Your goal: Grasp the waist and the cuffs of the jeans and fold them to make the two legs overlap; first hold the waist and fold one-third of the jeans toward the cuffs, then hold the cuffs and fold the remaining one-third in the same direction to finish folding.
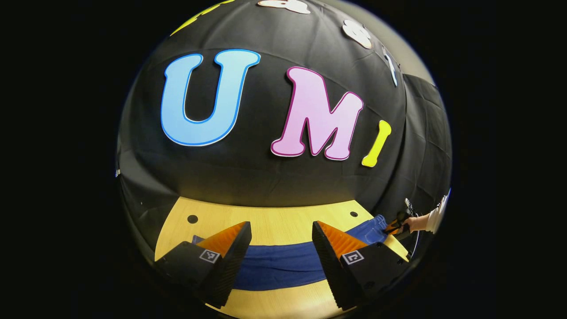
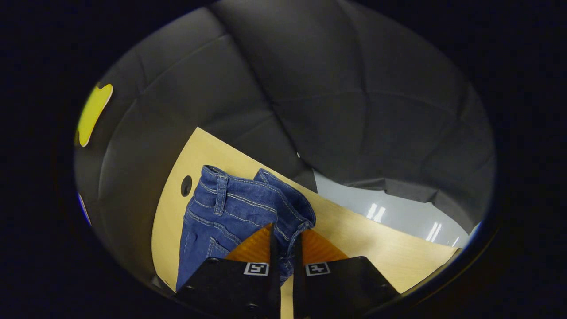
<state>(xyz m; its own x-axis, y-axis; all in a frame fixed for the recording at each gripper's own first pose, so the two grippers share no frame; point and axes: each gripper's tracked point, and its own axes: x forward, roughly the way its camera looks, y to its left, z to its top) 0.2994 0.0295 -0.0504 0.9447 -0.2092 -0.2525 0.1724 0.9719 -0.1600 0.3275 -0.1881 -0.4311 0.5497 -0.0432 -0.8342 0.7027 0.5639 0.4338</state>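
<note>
Here, right gripper [image 2: 283, 241] clamping jeans [image 2: 230, 212] waist, left gripper [image 1: 281, 248] spread above.

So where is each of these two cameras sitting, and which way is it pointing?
Left gripper view: rides on the left gripper, looking level across the wooden table at the booth wall; its own open fingers frame the jeans; far right, a hand holds the right gripper.
Right gripper view: rides on the right gripper, looking down at the jeans' waist; its fingers close on the denim edge.
Shared: jeans, table, right gripper.
</note>
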